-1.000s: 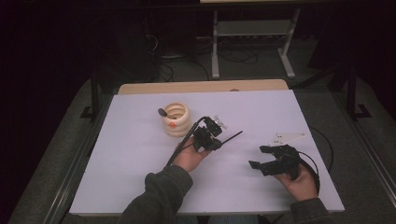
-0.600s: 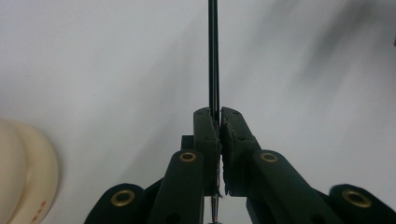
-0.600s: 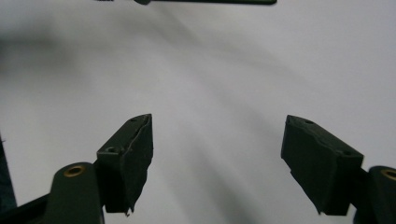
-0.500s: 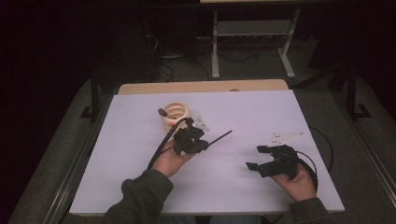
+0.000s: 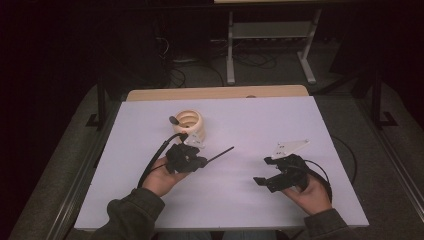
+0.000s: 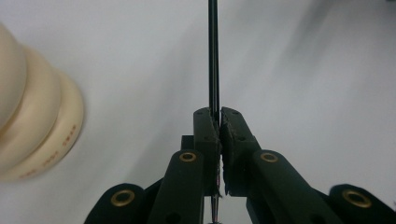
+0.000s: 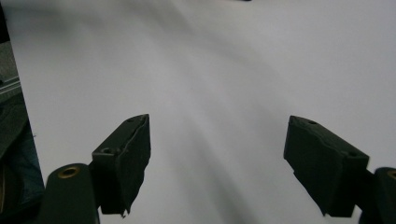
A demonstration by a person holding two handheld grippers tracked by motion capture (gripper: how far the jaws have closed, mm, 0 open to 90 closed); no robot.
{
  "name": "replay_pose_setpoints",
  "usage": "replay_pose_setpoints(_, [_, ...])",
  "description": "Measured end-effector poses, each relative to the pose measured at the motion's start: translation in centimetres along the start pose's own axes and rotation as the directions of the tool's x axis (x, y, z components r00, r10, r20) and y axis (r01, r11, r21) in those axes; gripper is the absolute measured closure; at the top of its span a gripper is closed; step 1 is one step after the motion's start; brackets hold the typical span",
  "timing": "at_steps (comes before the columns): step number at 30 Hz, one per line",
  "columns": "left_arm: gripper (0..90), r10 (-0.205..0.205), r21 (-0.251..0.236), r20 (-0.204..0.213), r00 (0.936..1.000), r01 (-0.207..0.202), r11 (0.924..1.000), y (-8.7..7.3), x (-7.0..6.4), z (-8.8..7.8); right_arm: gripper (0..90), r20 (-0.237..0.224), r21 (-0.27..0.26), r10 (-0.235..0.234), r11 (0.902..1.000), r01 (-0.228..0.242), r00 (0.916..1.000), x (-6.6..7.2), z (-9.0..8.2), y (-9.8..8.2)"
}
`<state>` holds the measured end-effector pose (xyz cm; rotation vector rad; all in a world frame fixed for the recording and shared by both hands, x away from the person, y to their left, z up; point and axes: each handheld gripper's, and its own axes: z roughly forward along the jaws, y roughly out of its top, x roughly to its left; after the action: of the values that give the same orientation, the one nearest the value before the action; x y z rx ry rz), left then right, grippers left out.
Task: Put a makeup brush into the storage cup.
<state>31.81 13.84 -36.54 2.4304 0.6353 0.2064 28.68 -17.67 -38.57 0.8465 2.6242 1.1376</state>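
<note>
Two grippers work over our white-topped table (image 5: 150, 200). We have the left gripper (image 5: 200, 161) clamped tight on a thin black rod (image 5: 221, 153), which sticks out past the jaws toward the table's middle, clear of the surface as far as we can tell. Just beyond it, near the far edge, stands a cream ribbed ring-shaped holder (image 5: 190, 125). Our right gripper (image 7: 217, 158) hovers near the right edge, jaws spread wide, holding nothing.
</note>
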Motion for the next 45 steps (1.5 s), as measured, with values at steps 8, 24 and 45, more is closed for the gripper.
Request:
replay_pose_setpoints(8, [86.1,0.031,-0.016,0.017,0.9994,-0.031,0.9994,-0.7,-0.1,-1.7,22.3,-0.048,0.002,-0.035,0.9994,0.035,0.9982,0.3,-0.2,2.4])
replay_pose_setpoints(24, [86.0,0.156,-0.025,0.109,0.9816,-0.154,0.9877,-1.3,-1.4,-2.2,22.5,-0.160,0.037,-0.188,0.9798,0.196,0.9691,2.4,1.2,7.6])
replay_pose_setpoints(45, [86.0,0.341,-0.007,0.274,0.8992,-0.353,0.9357,-1.2,-3.9,-1.3,80.7,-0.434,0.166,-0.238,0.9268,0.337,0.8689,4.6,6.0,7.2])
